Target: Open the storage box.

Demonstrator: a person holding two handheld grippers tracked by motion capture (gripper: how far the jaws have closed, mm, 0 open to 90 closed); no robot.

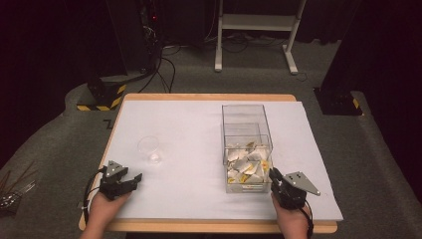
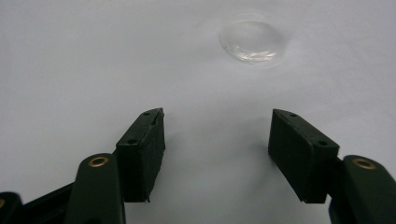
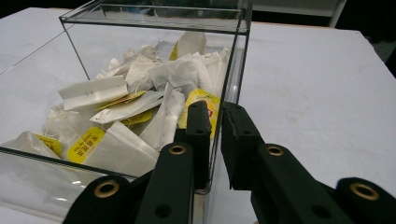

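The worktop (image 1: 199, 124) is covered by a white sheet and carries two items: a clear plastic cup (image 1: 149, 149) on the left half and a clear rectangular box (image 1: 246, 147) right of centre. The cup stands upright, well apart from the box. In the left gripper view the cup (image 2: 253, 42) lies ahead of the jaws and slightly to their right, untouched. The left gripper (image 1: 130, 180) sits at the near left corner of the worktop, held in the person's left hand (image 1: 104, 209); its jaws stand released and wide apart, with bare white sheet between them (image 2: 216, 140). The box is roughly half filled at its near end with tea bags (image 1: 247, 164), white paper sachets with yellow tags, lying loosely heaped (image 3: 140, 102). The right gripper (image 1: 274, 177) is held in the right hand (image 1: 293, 219) at the near right corner of the box. In the right gripper view its jaws stand clenched on the right-hand wall of the box (image 3: 233, 70) close to that near corner: one jaw sits inside against the tea bags, the other outside, with the thin clear wall between the two.
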